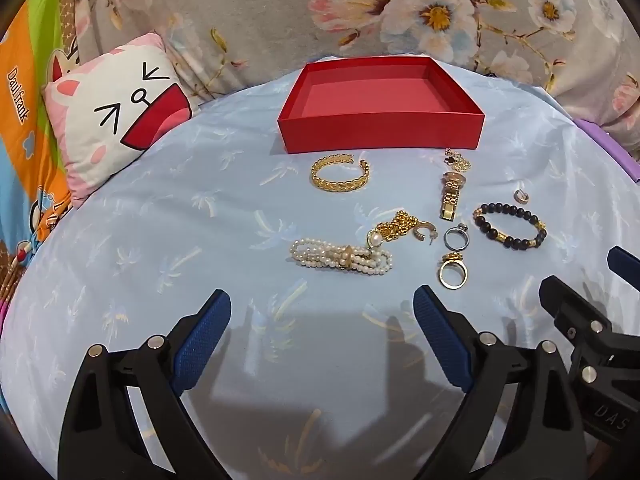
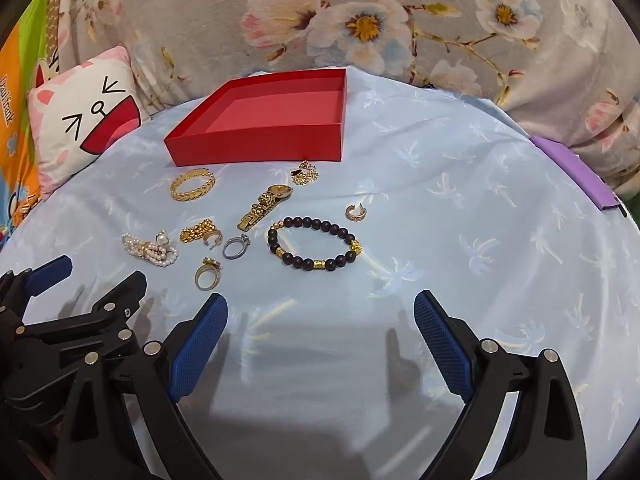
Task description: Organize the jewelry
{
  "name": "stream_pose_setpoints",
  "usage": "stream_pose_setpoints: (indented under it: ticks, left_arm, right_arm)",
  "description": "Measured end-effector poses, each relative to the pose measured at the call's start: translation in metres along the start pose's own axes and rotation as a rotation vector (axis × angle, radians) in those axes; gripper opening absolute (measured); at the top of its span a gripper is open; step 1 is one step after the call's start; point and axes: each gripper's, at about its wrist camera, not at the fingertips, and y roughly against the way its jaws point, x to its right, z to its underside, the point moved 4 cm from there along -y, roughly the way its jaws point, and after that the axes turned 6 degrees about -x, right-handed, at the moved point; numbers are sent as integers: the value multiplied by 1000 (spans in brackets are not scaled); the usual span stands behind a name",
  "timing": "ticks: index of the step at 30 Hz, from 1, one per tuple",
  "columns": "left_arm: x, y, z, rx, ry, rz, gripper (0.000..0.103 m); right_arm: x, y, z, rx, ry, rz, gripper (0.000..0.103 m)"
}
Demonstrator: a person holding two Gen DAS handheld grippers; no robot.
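An empty red box stands on the light blue cloth. In front of it lie a gold cuff bracelet, a gold watch, a pearl bracelet, a dark bead bracelet, a silver ring and a gold ring. My left gripper is open and empty, short of the pearls. My right gripper is open and empty, short of the bead bracelet.
A gold chain heap with a hoop earring, a small chain charm and a small hoop earring also lie there. A cartoon pillow sits at the left. Floral bedding lies behind.
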Motion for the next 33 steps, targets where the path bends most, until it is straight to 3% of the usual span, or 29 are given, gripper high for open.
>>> stream_pose_setpoints:
  ticks: [33]
  left_arm:
    - [-3,-4,5,-7,3,-10,90]
  right_arm:
    - [1,-3,1,-7,0,4,93]
